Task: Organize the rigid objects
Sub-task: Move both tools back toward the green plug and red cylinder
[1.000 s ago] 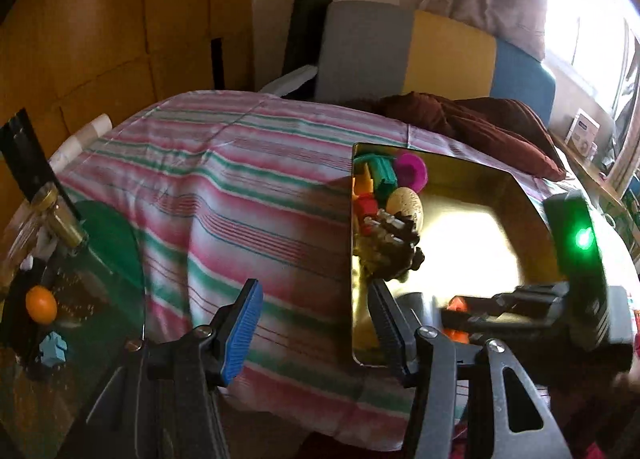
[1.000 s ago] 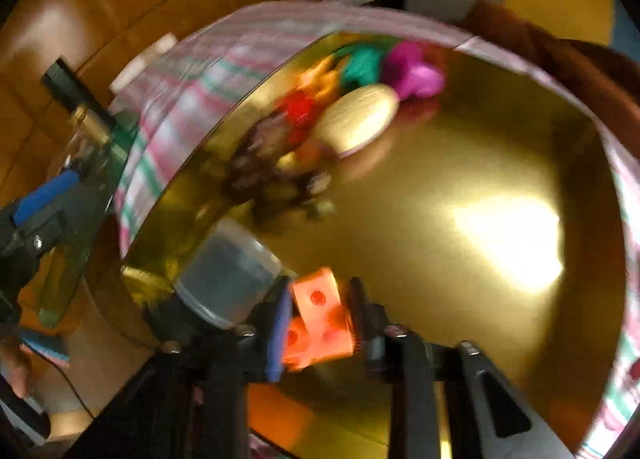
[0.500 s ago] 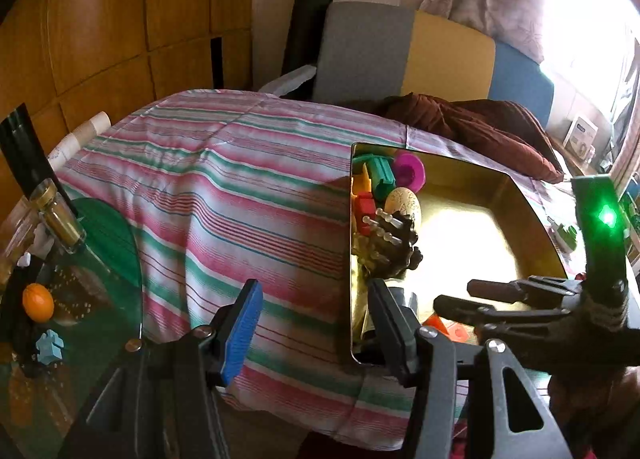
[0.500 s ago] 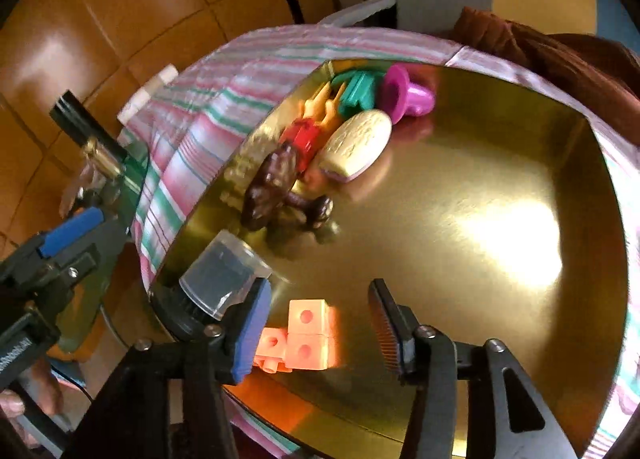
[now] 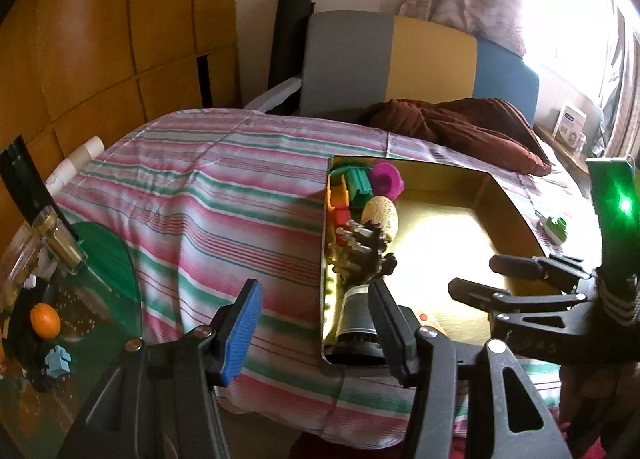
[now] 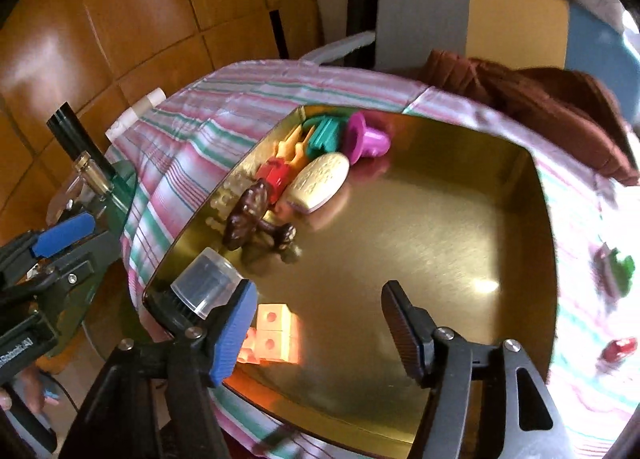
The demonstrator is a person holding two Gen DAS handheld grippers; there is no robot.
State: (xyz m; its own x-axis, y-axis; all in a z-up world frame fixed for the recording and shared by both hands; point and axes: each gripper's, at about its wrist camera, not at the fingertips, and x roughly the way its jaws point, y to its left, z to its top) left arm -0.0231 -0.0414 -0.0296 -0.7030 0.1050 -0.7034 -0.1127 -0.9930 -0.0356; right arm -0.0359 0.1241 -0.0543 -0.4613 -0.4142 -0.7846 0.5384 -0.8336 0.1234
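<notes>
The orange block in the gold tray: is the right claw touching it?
Apart. The right wrist view shows the right claw open, the orange block lying free beside its blue pad.

Bed with pink, green and white striped cover (image 5: 224, 195): bears shiny gold rectangular metal tray (image 6: 420, 227), crumpled brown cloth (image 5: 460, 123) near headboard, small green toy (image 5: 556, 228) beside tray.

A tray (image 6: 520, 195) lies on the bed (image 5: 208, 195). Along its left wall the toys stand in a row: a funnel-shaped piece (image 6: 366, 135) at the far end, an egg (image 6: 320, 181) nearer, then a figure (image 6: 248, 219), a capped bottle (image 6: 204, 289) and a block (image 6: 272, 333) in the near left corner. A glass table (image 5: 80, 299) stands left of the bed.
</notes>
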